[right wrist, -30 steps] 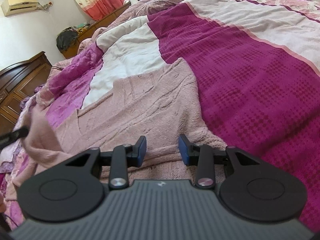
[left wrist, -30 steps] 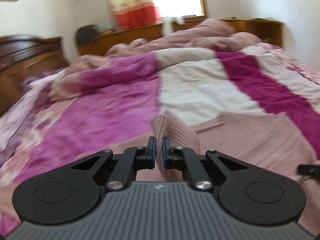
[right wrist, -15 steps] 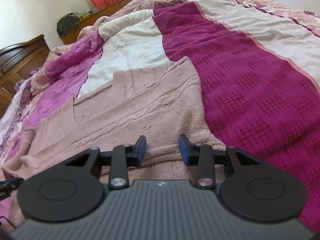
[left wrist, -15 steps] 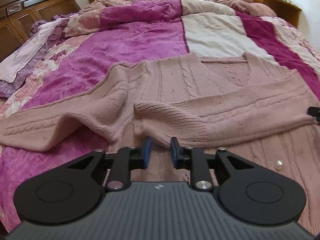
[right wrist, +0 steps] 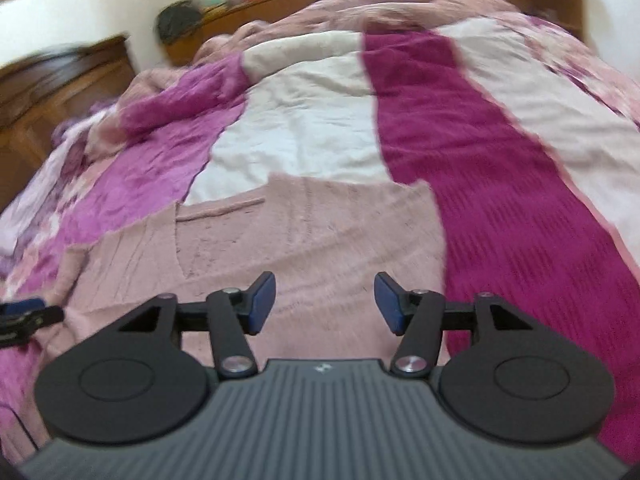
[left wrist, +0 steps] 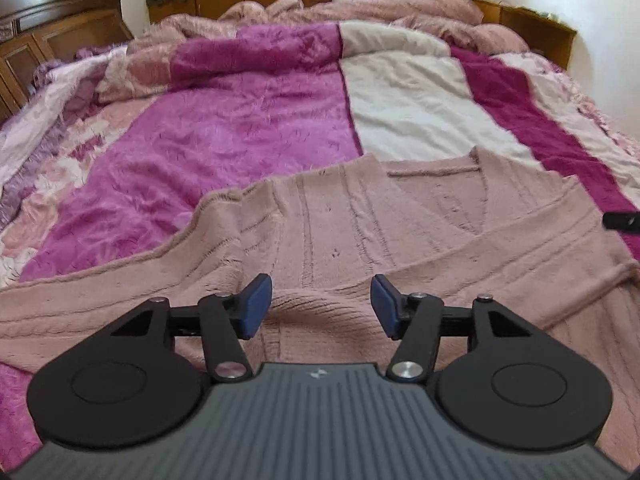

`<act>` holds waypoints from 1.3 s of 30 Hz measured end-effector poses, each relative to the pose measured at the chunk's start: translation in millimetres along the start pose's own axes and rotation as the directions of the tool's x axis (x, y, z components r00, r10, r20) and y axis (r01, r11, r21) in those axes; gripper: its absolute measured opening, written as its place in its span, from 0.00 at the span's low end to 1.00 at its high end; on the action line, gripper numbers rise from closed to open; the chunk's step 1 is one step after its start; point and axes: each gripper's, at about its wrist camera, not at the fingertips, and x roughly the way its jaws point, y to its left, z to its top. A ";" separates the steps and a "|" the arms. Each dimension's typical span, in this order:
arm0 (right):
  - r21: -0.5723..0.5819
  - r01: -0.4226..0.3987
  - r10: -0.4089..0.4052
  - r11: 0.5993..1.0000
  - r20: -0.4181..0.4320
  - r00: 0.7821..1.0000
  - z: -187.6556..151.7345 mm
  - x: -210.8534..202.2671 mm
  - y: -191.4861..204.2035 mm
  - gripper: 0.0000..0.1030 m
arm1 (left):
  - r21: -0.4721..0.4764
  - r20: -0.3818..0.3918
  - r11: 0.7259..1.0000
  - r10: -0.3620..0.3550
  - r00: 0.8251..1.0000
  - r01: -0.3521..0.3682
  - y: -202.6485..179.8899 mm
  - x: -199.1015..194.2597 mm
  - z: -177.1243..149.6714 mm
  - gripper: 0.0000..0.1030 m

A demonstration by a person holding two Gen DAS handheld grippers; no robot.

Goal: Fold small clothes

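Pink knit cardigan (left wrist: 348,236) lies flat on the bed (left wrist: 240,120), one sleeve folded across its chest; left gripper (left wrist: 320,306) and right gripper (right wrist: 324,303) hover with fingers apart, empty, so pinch the other sleeve's cuff next.

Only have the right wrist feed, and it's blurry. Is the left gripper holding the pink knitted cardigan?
Observer: No. The left gripper is open with nothing between its fingers. The pink knitted cardigan lies flat on the magenta-and-white striped blanket.
Operator: Sleeves?
Observer: One sleeve is folded across the chest, and its ribbed cuff lies just ahead of that gripper.
Operator: The other one?
Observer: The other sleeve is unfolded, stretched out toward the left edge of the left wrist view.
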 end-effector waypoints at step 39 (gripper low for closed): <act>-0.566 -0.426 0.249 0.706 -0.365 0.897 35.0 97.5 37.3 0.12 | 0.048 0.025 0.999 -0.007 1.000 0.006 7.9 27.1 -29.1 0.12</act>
